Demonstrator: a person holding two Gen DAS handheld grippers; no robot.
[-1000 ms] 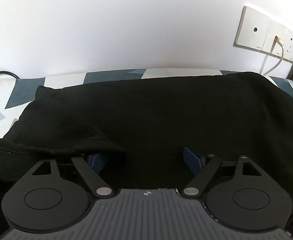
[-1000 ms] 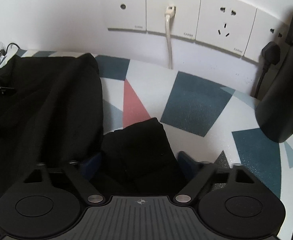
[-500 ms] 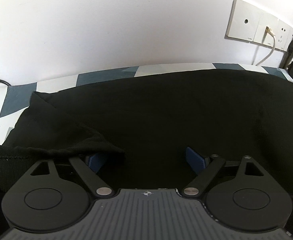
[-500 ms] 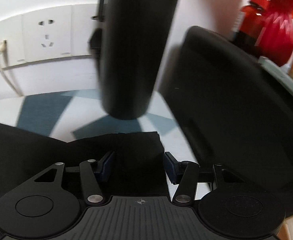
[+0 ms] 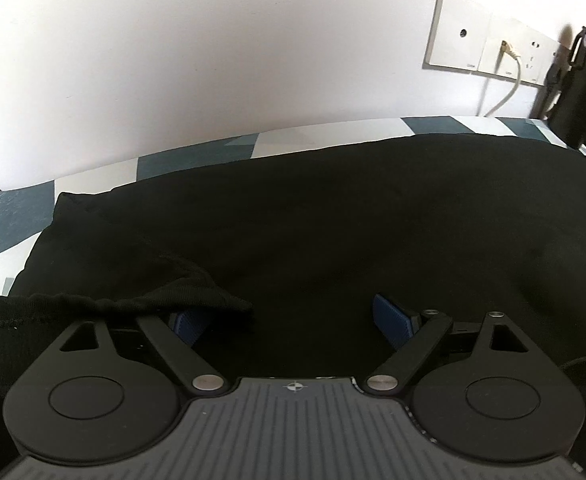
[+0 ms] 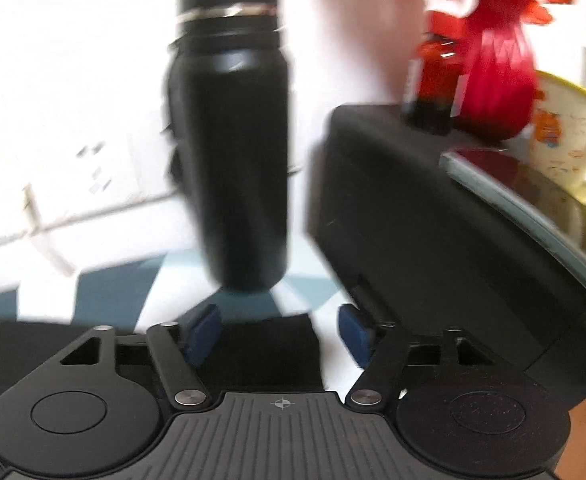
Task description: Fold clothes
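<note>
A black garment [image 5: 333, 220] lies spread over the patterned tabletop [image 5: 197, 160] and fills most of the left wrist view. My left gripper [image 5: 293, 320] is open low over it, and a hemmed fold of the cloth [image 5: 141, 300] drapes across its left finger. In the blurred right wrist view, a corner of the black cloth [image 6: 269, 352] lies between the blue pads [image 6: 203, 332] of my right gripper [image 6: 279, 332]. That gripper is open, with a strip of table showing beside the right pad.
A tall black bottle [image 6: 233, 140] stands just ahead of the right gripper, and a black case [image 6: 413, 240] sits to its right. Behind the case are a red vase [image 6: 493, 60] and a pale mug [image 6: 573, 140]. Wall sockets [image 5: 489, 52] with a white cable are at the back right.
The right wrist view has swung right, from the wall sockets to the bottle and black case, and its fingers stand a little closer together. The left gripper has shifted slightly over the garment.
</note>
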